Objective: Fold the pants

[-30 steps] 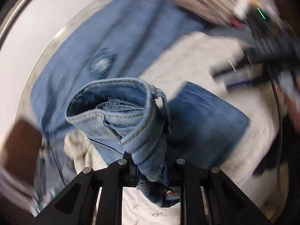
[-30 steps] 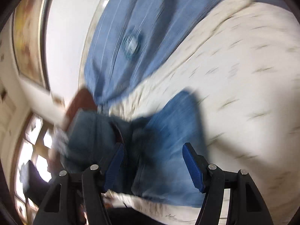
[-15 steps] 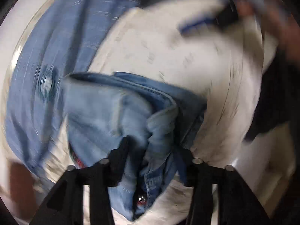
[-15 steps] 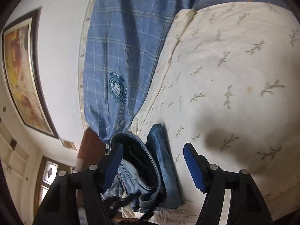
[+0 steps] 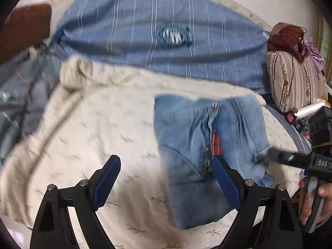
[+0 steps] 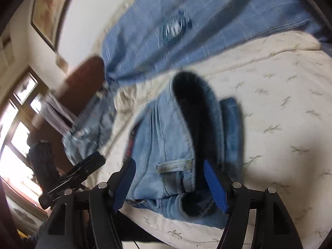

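Light blue denim pants (image 5: 197,145) lie folded into a compact bundle on the cream bedspread (image 5: 93,128). My left gripper (image 5: 166,178) is open and empty; its right finger sits at the bundle's left part. In the right wrist view the pants (image 6: 170,141) lie between the open blue pads of my right gripper (image 6: 169,180), waistband and belt loop nearest, the waist opening gaping dark. The right gripper also shows at the right edge of the left wrist view (image 5: 290,157), its tip at the pants' right edge.
A blue striped pillow (image 5: 161,35) lies along the far side of the bed. A striped cushion (image 5: 294,81) with clothes on it stands at the right. Grey bedding (image 5: 20,87) is bunched at the left. A window (image 6: 18,124) is beyond the bed.
My left gripper let go of the bunched waistband and opened. The pants now lie on the bedspread. My right gripper moved in around the bundle.
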